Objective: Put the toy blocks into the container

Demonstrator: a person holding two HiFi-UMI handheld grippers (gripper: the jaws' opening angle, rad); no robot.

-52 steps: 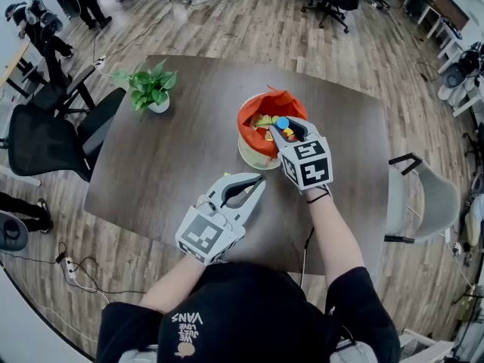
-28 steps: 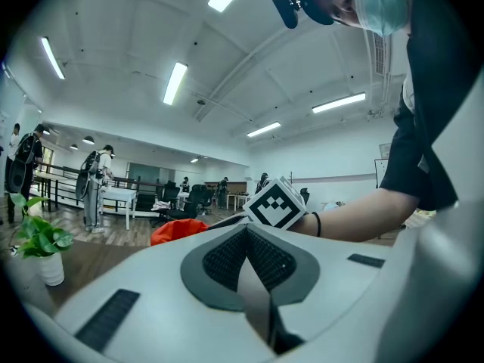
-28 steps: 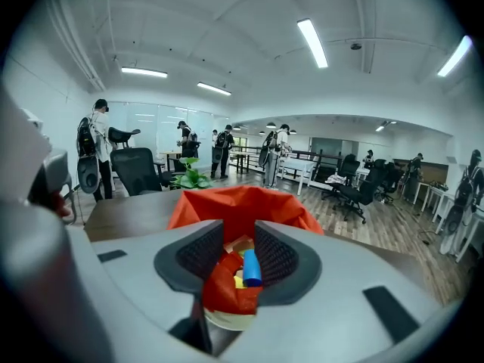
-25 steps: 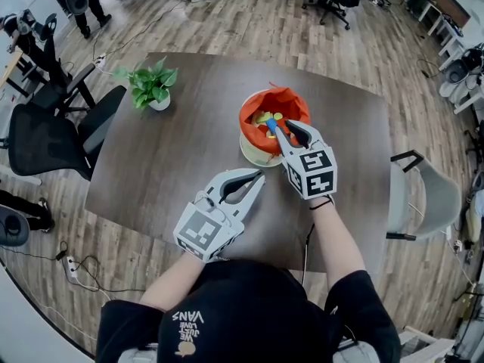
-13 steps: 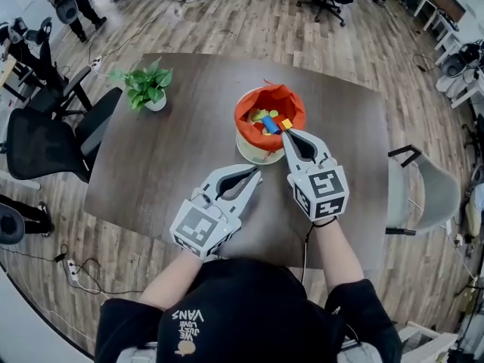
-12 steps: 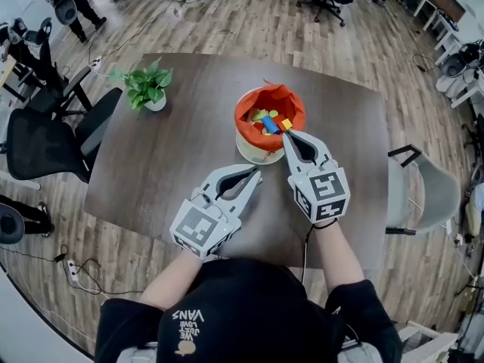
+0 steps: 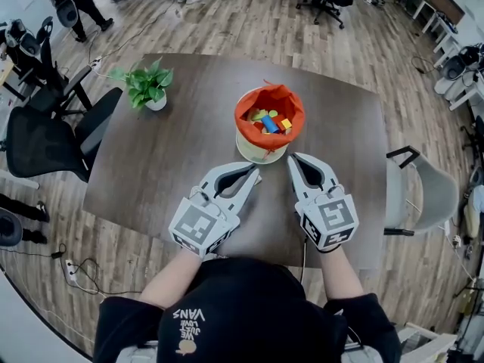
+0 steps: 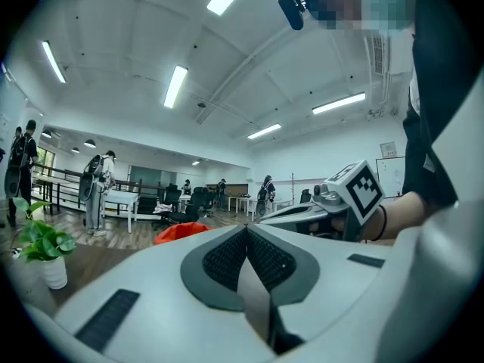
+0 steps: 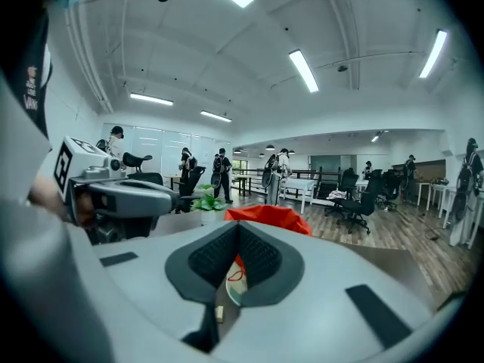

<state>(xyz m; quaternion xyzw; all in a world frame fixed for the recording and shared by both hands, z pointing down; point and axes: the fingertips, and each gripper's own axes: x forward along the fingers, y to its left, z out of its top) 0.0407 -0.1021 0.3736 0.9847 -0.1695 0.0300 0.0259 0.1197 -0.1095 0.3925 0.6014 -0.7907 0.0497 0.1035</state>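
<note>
A round container point(image 7: 269, 131) with an orange lining stands at the middle of the dark table point(image 7: 166, 157). Several toy blocks lie inside it, among them a blue one point(image 7: 270, 125) and a yellow one point(image 7: 286, 124). My right gripper point(image 7: 291, 159) is shut and empty, its tips just short of the container's near rim. My left gripper point(image 7: 257, 174) is also shut and empty, to the left of it and pointing at the container. In the right gripper view the orange lining point(image 9: 265, 216) shows just past the shut jaws. The left gripper view shows the lining point(image 8: 180, 232) at left.
A potted plant point(image 7: 150, 88) stands at the table's far left. Black office chairs point(image 7: 53, 138) are by the left edge and a grey chair point(image 7: 423, 195) by the right edge. People stand far off at the top left.
My right gripper has drawn back from over the container toward me, with its jaws shut. The blocks lie in the container. The left gripper has stayed put.
</note>
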